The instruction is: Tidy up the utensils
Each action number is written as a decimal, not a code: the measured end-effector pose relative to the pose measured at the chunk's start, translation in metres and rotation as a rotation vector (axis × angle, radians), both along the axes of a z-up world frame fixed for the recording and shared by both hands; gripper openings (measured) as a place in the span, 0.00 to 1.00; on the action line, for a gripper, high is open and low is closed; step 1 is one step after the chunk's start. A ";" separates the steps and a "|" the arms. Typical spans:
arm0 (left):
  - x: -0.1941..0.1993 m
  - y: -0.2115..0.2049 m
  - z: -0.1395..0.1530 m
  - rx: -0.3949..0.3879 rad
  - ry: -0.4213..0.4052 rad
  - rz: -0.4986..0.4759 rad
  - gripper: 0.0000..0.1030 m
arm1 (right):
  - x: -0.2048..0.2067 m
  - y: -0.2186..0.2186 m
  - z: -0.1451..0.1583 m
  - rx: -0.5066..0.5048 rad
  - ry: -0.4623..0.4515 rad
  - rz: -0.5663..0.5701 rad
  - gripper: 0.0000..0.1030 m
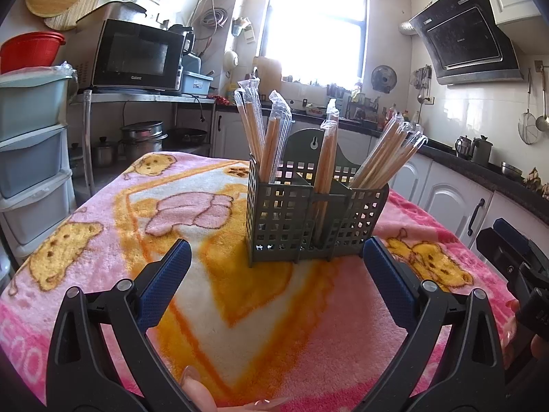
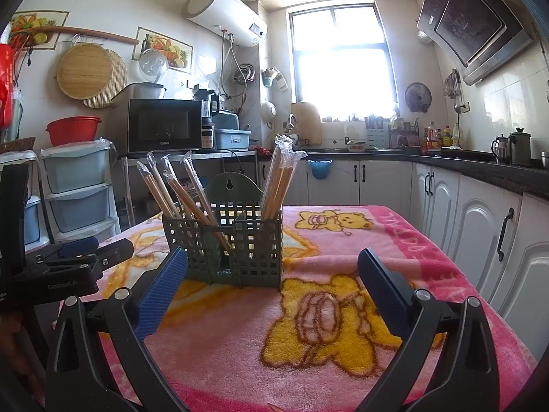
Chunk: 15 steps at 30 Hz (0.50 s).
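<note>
Nearest in the left wrist view, the left tongs (image 1: 276,257) are seen spread wide, with nothing held between the blue pads (image 1: 164,285). Fingertips (image 1: 199,395) of a hand are visible at the bottom edge, between the black arms. At the right edge of this view the right tongs (image 1: 514,257) are partly seen. In the right wrist view the right tongs (image 2: 272,271) are also spread wide and hold nothing; the left tongs (image 2: 85,250) are seen at the left edge.

Under both tongs a pink blanket (image 1: 103,240) with yellow bears is spread over the surface.

Beyond the pads, near the middle of the blanket, a green holder (image 1: 308,213) with square holes is placed upright. It is divided into compartments. Wrapped chopsticks (image 1: 264,137) are standing in the left compartment, one pair (image 1: 327,151) in the middle one, and a leaning bundle (image 1: 387,154) in the right one. The tips of the wrappers rise above the rim.

Farther back, a drawer unit (image 1: 31,144) and a microwave (image 1: 137,56) are seen at the left, white cabinets (image 2: 446,202) at the right, and a bright window (image 1: 315,24) at the far wall.
</note>
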<state>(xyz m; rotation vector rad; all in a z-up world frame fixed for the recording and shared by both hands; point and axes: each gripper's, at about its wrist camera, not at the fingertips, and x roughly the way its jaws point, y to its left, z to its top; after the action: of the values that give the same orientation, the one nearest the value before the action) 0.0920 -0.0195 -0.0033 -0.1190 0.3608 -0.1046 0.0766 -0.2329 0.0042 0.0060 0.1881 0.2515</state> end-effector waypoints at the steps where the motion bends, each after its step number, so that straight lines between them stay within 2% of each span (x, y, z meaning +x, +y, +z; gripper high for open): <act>1: 0.000 0.000 0.000 -0.001 0.001 -0.001 0.90 | 0.000 0.000 0.000 0.000 0.001 -0.001 0.94; 15: -0.001 0.000 0.000 -0.009 -0.002 0.003 0.90 | 0.000 0.000 0.000 -0.002 0.003 0.000 0.94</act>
<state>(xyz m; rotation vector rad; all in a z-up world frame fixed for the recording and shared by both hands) 0.0912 -0.0198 -0.0031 -0.1285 0.3585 -0.1030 0.0763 -0.2329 0.0042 0.0044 0.1912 0.2516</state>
